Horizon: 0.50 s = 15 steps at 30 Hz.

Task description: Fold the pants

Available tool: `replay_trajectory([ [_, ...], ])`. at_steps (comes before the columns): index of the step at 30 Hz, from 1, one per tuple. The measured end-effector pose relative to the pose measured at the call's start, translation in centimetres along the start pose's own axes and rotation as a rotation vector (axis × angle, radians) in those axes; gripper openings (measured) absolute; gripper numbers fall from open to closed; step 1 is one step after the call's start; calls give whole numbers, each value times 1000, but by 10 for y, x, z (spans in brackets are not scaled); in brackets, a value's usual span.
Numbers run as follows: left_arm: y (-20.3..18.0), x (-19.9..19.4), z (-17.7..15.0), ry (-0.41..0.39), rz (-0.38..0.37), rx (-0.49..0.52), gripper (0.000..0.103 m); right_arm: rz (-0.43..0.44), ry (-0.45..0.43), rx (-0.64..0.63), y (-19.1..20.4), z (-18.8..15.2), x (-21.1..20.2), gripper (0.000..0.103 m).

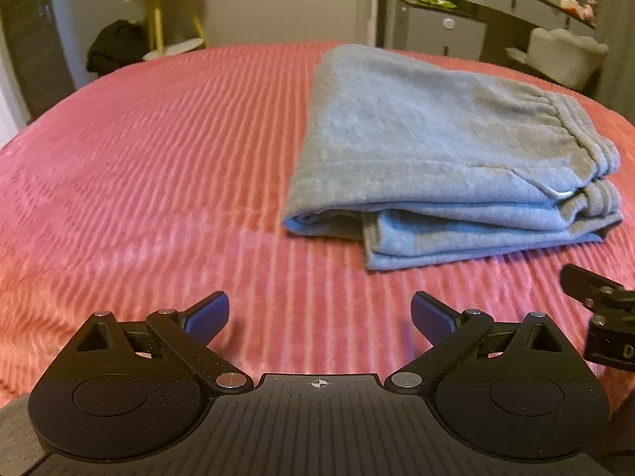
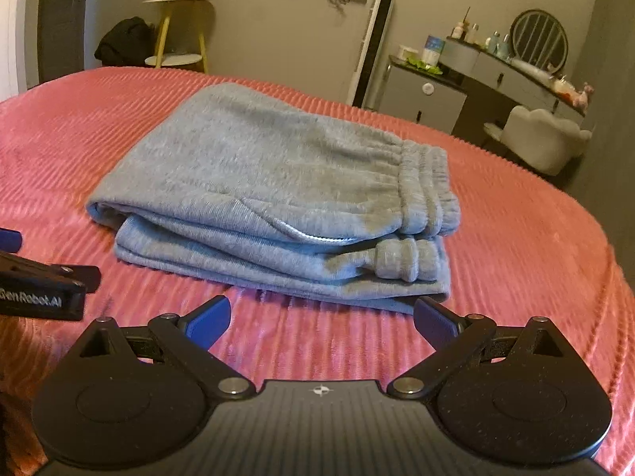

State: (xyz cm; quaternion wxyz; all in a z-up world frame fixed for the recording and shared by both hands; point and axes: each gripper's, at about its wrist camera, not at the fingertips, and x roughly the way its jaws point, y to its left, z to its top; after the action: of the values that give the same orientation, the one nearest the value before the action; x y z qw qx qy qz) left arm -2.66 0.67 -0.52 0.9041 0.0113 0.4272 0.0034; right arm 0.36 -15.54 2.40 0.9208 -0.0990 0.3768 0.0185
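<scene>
Grey sweatpants (image 1: pixel 436 150) (image 2: pixel 278 194) lie folded into a compact stack on the pink ribbed bedspread (image 1: pixel 158 158) (image 2: pixel 516 258), elastic waistband at the right end. My left gripper (image 1: pixel 319 313) hovers open in front of the stack and to its left, nothing between its blue pads. My right gripper (image 2: pixel 322 315) is open too, just short of the stack's near edge, holding nothing. The left wrist view catches part of the right gripper at its right edge, and the right wrist view shows the left gripper's body at its left edge.
A yellow-legged side table (image 1: pixel 170 12) (image 2: pixel 180 27) with a dark bundle (image 1: pixel 115 45) beside it stands beyond the bed's far edge. A grey dresser (image 2: pixel 432 91) with a round mirror (image 2: pixel 537 37) and a white chair (image 2: pixel 543 139) are at the right.
</scene>
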Motion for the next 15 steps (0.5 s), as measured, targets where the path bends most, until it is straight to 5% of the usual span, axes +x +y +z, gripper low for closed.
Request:
replay_trajectory([
  [15,-6,0,1,-28,-47,29,101,17,-8,82,-6,-1,0,99],
])
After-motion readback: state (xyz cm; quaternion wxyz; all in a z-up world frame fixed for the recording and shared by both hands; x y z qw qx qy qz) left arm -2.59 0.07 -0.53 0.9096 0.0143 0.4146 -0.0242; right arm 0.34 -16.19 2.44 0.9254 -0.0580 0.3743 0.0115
